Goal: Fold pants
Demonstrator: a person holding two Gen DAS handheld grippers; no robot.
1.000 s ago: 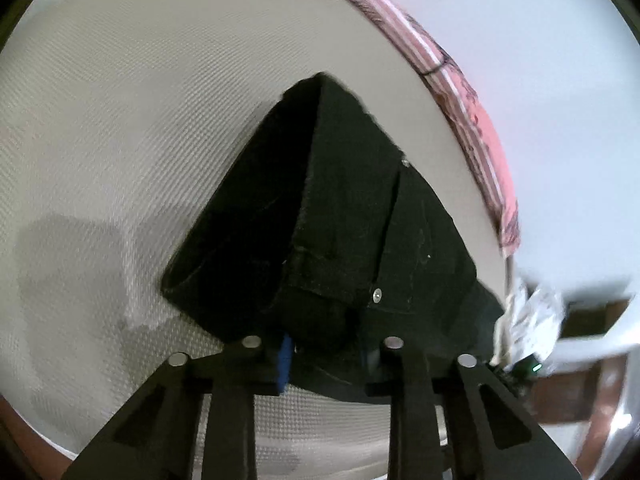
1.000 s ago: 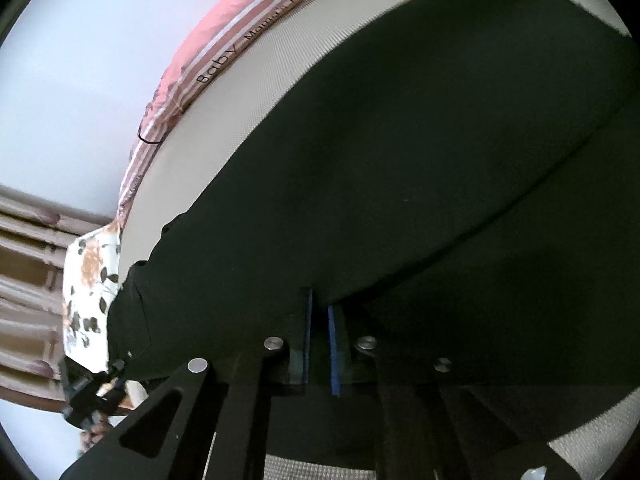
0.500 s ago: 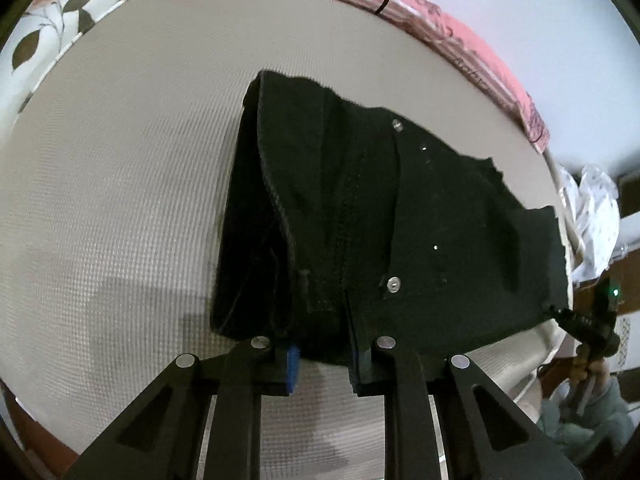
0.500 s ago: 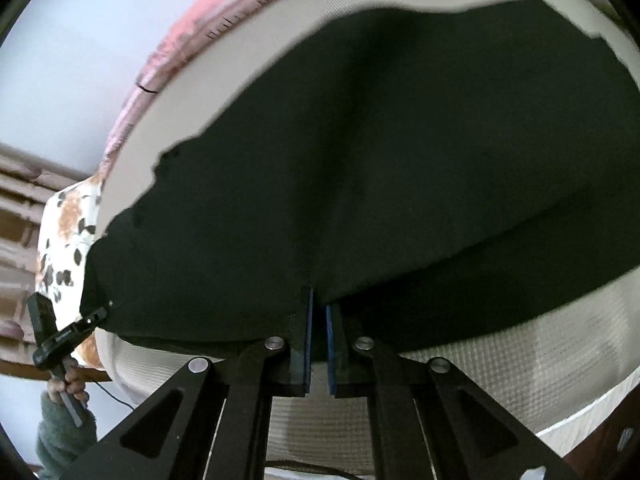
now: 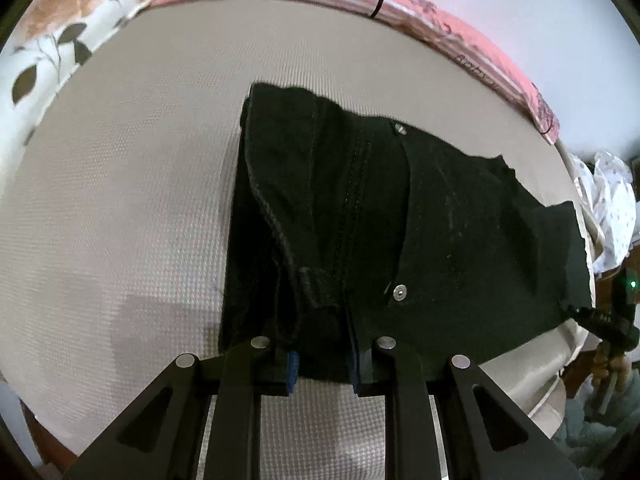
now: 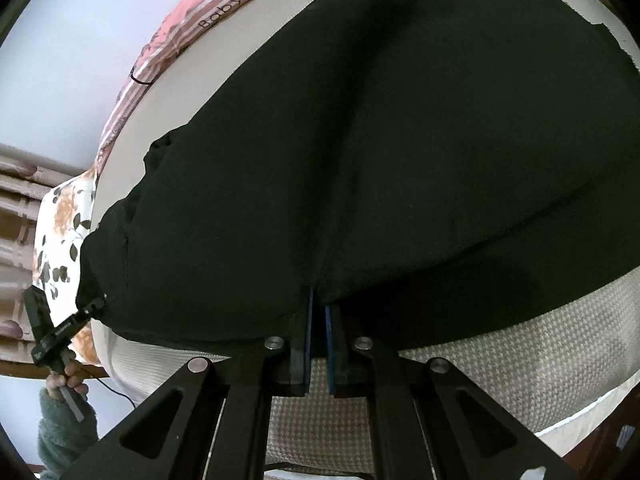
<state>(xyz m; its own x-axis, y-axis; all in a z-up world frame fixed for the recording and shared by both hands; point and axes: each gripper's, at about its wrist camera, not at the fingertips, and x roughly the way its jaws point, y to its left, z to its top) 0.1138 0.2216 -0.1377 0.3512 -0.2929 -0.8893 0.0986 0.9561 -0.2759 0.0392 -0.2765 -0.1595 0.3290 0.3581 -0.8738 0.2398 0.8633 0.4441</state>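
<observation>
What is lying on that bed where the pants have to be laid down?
Nothing visible: both tongs, left and right, already pinch the black pants, and the textured mattress around them looks bare.

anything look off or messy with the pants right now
Nothing looks damaged or spilled. The black pants hang stretched between the left gripper, clamped on the waistband, and the right gripper, pinching the leg fabric. The far leg hem looks ragged and uneven, slightly askew over the mattress.
</observation>
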